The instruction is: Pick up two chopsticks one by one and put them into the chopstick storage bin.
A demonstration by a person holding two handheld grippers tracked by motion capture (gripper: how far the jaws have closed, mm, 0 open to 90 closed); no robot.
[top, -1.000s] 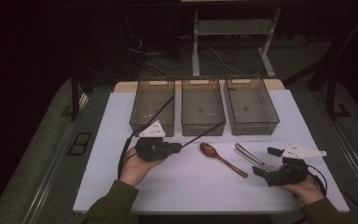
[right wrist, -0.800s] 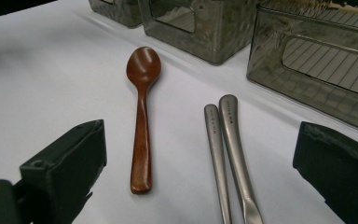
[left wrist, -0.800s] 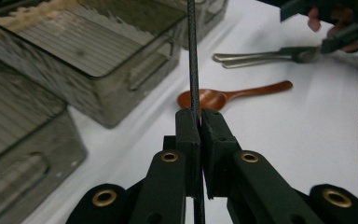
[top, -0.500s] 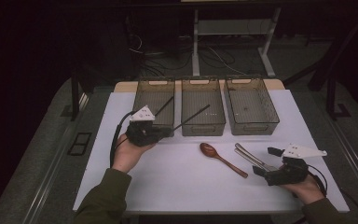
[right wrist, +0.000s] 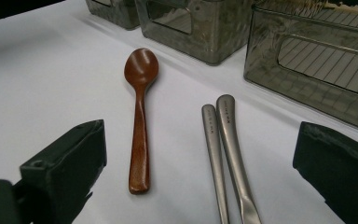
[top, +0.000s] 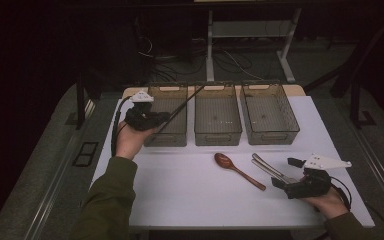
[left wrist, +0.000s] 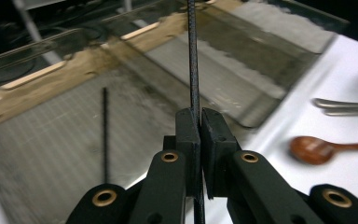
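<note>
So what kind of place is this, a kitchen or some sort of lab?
Most likely a lab or test bench, not a kitchen. A white table holds three clear bins in a row with a wooden spoon laid out, cables lie on the floor behind it, and the person works with a handheld tool trailing a cord.

A brown wooden spoon (top: pixel 237 169) lies near the counter's (top: pixel 180 185) front edge, just beside two metal utensil handles (top: pixel 269 169). Middle bin (top: pixel 218 115) and right bin (top: pixel 269 112) stand along the back edge.
</note>
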